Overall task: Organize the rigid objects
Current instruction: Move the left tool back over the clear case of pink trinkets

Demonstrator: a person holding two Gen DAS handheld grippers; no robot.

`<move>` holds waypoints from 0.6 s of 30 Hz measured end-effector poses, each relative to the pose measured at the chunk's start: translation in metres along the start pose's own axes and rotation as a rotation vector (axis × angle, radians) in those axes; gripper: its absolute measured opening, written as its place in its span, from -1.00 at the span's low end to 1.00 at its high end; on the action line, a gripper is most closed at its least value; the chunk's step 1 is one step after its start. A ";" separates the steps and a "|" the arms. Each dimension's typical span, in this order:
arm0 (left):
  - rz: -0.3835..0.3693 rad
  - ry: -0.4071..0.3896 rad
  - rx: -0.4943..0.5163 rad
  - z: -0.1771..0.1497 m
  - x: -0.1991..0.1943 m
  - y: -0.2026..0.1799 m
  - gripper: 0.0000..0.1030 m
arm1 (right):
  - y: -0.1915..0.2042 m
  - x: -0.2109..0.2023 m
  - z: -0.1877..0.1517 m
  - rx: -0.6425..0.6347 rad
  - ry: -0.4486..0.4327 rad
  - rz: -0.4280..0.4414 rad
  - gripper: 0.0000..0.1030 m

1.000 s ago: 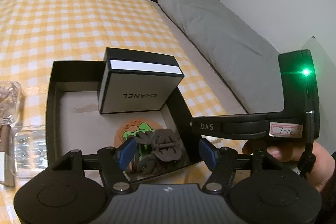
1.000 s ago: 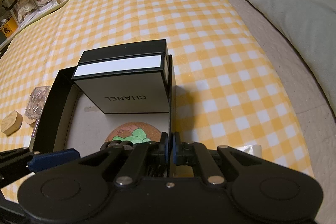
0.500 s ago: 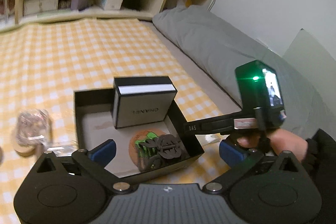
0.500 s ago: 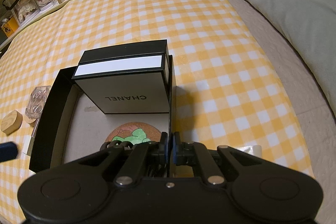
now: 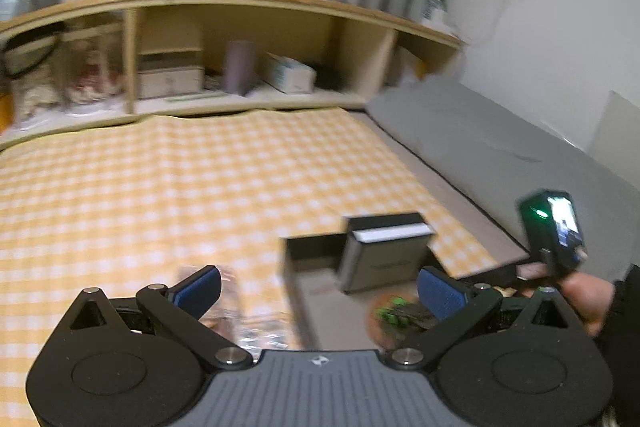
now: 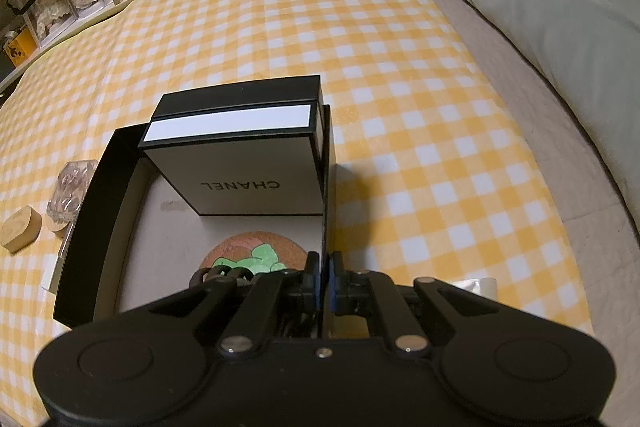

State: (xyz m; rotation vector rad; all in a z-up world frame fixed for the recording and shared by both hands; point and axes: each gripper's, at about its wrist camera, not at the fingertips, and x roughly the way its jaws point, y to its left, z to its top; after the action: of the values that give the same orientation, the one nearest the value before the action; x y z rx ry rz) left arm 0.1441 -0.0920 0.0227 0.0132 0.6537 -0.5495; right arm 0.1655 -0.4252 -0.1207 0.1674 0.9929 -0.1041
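On the tray's (image 6: 100,227) right wall, my right gripper (image 6: 323,281) was pinched, likely steadying it; my left gripper (image 5: 318,291) hung spread, empty, above the checked cloth (image 5: 160,187).

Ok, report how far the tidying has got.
Done: the Chanel box, cork coaster and a dark clip lie in the black tray. In hand: the right gripper pinches the tray's right wall; the left gripper is open and empty. Left: the wooden block and clear container beside the tray.
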 end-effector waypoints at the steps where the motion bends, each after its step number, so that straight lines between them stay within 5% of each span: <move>1: 0.025 -0.007 -0.014 0.000 -0.001 0.009 1.00 | 0.000 0.000 0.000 0.000 0.000 0.000 -0.90; 7: 0.146 -0.023 -0.108 -0.005 0.002 0.053 1.00 | 0.001 0.000 0.000 -0.010 -0.004 -0.005 -0.91; 18: 0.242 0.059 -0.168 -0.021 0.052 0.096 1.00 | 0.003 0.003 0.001 -0.042 0.012 -0.029 -0.88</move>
State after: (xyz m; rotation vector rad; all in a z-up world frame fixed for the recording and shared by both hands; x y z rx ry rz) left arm 0.2127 -0.0306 -0.0393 -0.0493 0.7424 -0.2604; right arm 0.1681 -0.4227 -0.1228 0.1150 1.0092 -0.1090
